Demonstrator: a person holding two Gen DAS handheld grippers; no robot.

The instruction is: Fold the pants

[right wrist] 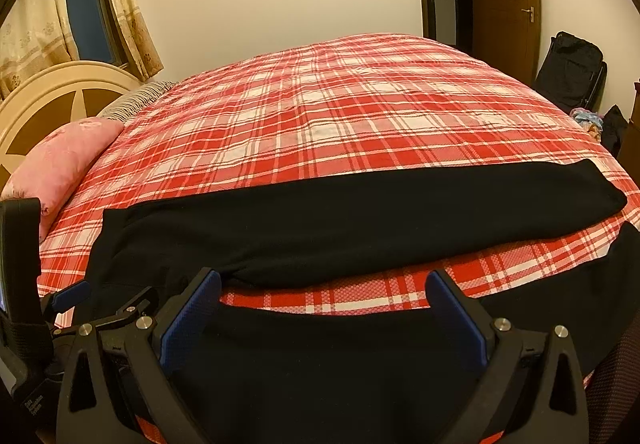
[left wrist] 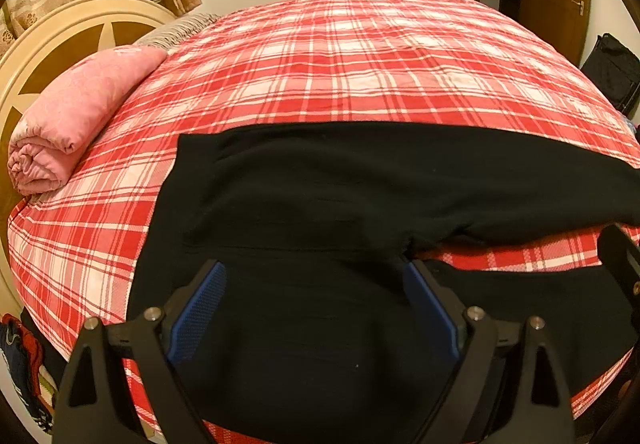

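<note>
black pants (left wrist: pixel 360 196) spread flat on plaid bed (left wrist: pixel 320 64), legs apart. left tool (left wrist: pixel 312 300) and right tool (right wrist: pixel 324 304) wide open, empty. i judge: fold not begun; next, grip near leg.

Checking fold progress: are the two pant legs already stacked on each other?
No, a strip of plaid bedsheet separates the two legs of the black pants.

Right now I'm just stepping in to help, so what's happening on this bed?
A person holds a tool in each hand over black pants spread flat on the plaid bed. The two legs lie apart, with a strip of bedding between them. The left tool and right tool are both open above the near leg, gripping nothing. Folding hasn't started.
</note>
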